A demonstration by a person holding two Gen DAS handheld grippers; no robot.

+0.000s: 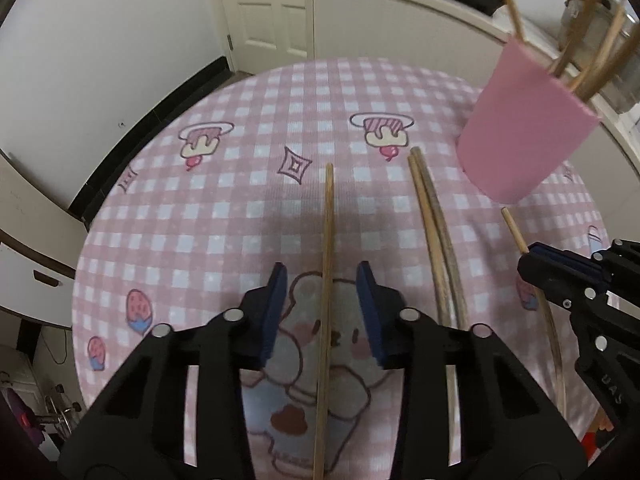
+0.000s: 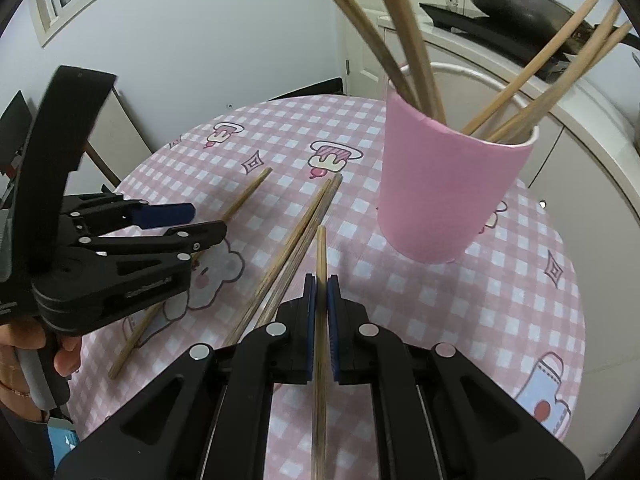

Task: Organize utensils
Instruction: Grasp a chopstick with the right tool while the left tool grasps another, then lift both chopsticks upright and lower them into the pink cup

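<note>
The right gripper (image 2: 321, 294) has its fingers closed on one chopstick (image 2: 321, 256), whose long axis runs straight along the fingers toward twelve o'clock. The pink cup (image 2: 448, 192), already holding several chopsticks, stands on the checked worktop (image 2: 520, 320) ahead at about one o'clock from those fingertips, near but apart. The coming move seems to turn on this: the gripped stick lies flat and points just past the cup's left side, so it would likely have to be lifted and tipped upright before it can drop into the mouth.

The left gripper (image 1: 322, 300) is open, its fingers straddling a single chopstick (image 1: 328, 240) that lies on the worktop along the same twelve o'clock line; whether the pads touch it I cannot tell. A pair of chopsticks (image 1: 432, 232) lies between the two grippers.

The right wrist view shows the cup's open rim and the sticks fanned inside it, which the left view gives only from the side at two o'clock. The left view alone shows the gap between the open fingers.
</note>
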